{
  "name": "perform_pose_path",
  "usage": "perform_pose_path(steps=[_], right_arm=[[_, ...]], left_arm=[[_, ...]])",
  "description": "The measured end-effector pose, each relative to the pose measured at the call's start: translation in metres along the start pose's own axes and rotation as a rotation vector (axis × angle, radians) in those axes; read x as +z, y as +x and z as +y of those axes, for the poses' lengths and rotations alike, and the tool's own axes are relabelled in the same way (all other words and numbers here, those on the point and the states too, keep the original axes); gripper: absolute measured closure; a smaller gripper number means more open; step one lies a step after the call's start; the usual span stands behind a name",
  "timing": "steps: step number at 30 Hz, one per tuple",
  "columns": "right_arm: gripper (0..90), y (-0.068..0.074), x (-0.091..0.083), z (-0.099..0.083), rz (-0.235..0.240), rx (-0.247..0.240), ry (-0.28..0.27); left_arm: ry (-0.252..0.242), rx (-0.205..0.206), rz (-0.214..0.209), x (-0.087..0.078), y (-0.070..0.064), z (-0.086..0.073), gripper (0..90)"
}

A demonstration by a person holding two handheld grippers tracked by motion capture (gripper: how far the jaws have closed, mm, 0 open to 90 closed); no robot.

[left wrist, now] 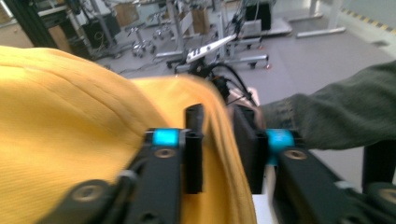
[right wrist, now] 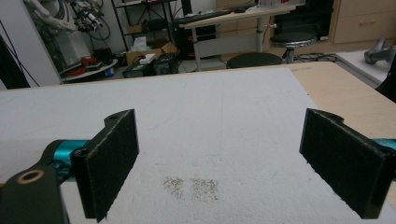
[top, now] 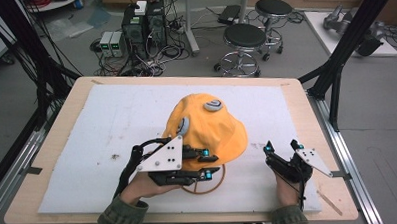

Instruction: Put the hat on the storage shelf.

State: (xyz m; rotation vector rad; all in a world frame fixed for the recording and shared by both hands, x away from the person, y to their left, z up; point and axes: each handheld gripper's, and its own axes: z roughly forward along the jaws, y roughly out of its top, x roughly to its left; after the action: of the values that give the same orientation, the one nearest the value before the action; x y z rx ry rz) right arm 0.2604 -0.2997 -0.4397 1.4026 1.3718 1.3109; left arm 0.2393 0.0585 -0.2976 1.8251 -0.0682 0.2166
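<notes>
- Left gripper [top: 207, 164]: 2 jaws pinched on the near edge of the yellow hat [top: 212, 129].
- Right gripper [top: 283, 148]: 2 jaws wide apart, holding nothing, low over the white mat [top: 111, 120].
- Hat in the middle of the mat, over a brown ring [top: 209, 184].
- Mat on a wooden table [top: 66, 104].

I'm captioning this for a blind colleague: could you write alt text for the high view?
A person's left gripper pinches the brim of a yellow hat on a white mat. The right gripper rests open beside it, holding nothing.
</notes>
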Motion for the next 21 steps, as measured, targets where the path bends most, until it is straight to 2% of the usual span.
perform_pose_path(steps=[3,7,15,21], right_arm=[[10.6,-0.001,0.000,0.000,-0.003,0.009,0.000],[10.6,-0.001,-0.001,0.000,-0.007,0.009,-0.002],[10.6,-0.001,-0.002,0.001,-0.010,0.009,-0.008],[10.6,-0.001,-0.001,0.001,-0.008,0.011,-0.007]], left_arm=[[-0.011,-0.001,0.002,-0.001,-0.001,0.000,63.6],[-0.048,0.031,0.051,-0.004,-0.004,0.002,54.0],[-0.093,0.006,0.073,-0.010,-0.003,0.005,45.7],[-0.089,0.013,0.108,-0.012,-0.007,0.008,36.3]])
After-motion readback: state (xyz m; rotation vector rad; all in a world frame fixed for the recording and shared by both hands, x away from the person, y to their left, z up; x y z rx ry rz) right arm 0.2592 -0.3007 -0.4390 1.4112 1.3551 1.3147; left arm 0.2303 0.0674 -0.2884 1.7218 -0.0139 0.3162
